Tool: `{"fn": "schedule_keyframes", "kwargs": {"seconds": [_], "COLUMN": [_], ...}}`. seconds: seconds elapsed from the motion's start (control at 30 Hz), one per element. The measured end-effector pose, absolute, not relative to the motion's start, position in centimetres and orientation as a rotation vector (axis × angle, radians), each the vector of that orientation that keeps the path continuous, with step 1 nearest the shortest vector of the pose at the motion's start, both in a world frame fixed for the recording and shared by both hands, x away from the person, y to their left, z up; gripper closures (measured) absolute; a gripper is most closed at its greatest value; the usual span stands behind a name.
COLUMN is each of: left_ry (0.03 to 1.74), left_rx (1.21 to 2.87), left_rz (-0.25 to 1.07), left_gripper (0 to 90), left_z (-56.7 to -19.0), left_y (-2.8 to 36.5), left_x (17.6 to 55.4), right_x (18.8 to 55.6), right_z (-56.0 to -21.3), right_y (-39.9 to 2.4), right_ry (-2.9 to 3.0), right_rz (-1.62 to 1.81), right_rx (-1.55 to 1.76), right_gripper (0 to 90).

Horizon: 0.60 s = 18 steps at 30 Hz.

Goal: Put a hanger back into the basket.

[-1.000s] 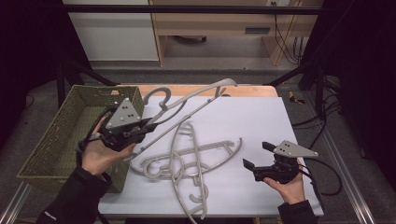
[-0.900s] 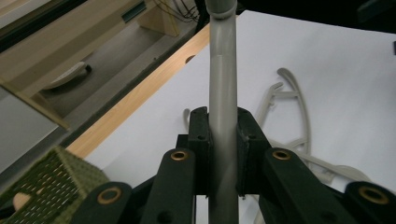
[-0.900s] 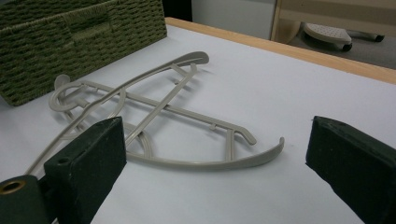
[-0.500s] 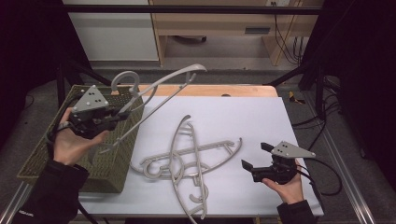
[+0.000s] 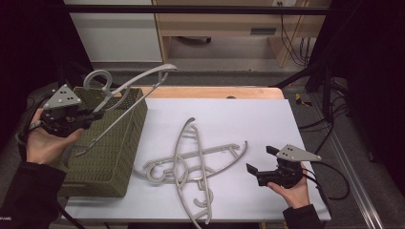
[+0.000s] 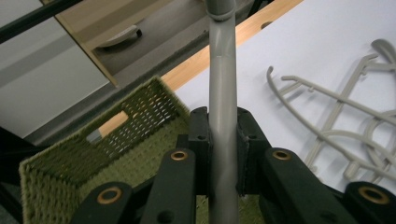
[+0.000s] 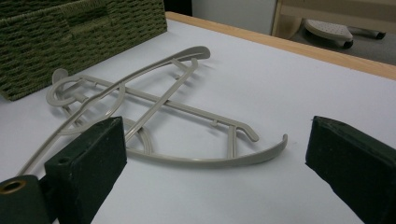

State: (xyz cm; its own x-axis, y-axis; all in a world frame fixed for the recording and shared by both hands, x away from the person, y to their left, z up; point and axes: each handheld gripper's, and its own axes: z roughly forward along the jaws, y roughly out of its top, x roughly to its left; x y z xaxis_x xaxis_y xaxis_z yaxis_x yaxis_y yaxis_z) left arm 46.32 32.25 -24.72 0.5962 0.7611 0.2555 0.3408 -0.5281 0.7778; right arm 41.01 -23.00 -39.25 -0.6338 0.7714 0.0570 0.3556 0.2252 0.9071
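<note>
Carried off the white table, one grey hanger now hangs above the green basket, clamped tight in the left gripper, not yet dropped in. Nearer me, the right gripper rests with its jaws wide and empty. Just ahead of those jaws, two crossed hangers lie waiting on the table, so most of the job is left.

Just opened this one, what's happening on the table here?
A person is clearing grey plastic hangers into a green woven basket. The left gripper is shut on one hanger, holding it above the basket. Two more hangers lie crossed on the white table. The right gripper rests open beside them.
</note>
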Motion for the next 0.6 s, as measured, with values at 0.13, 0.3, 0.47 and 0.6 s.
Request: {"fn": "schedule_keyframes", "kwargs": {"seconds": [0.13,0.3,0.47,0.6], "left_ry": [0.901,0.943,0.98,1.001], "left_rx": [2.128,2.117,2.112,2.12], "left_rz": [0.781,0.791,0.786,0.785], "left_gripper": [79.3,79.4,79.4,79.4], "left_z": [-25.5,-26.4,-27.1,-27.8], "left_y": [34.1,36.5,38.5,39.8], "left_x": [46.5,46.7,46.9,47.1], "right_x": [41.0,41.1,41.1,41.2], "right_z": [-39.3,-39.3,-39.4,-39.4], "right_y": [-23.0,-23.0,-22.9,-22.9], "right_ry": [2.102,2.104,2.107,2.108], "right_rz": [1.381,1.379,1.376,1.375], "right_rx": [1.036,1.036,1.038,1.035], "right_gripper": [5.5,5.5,5.4,5.4]}}
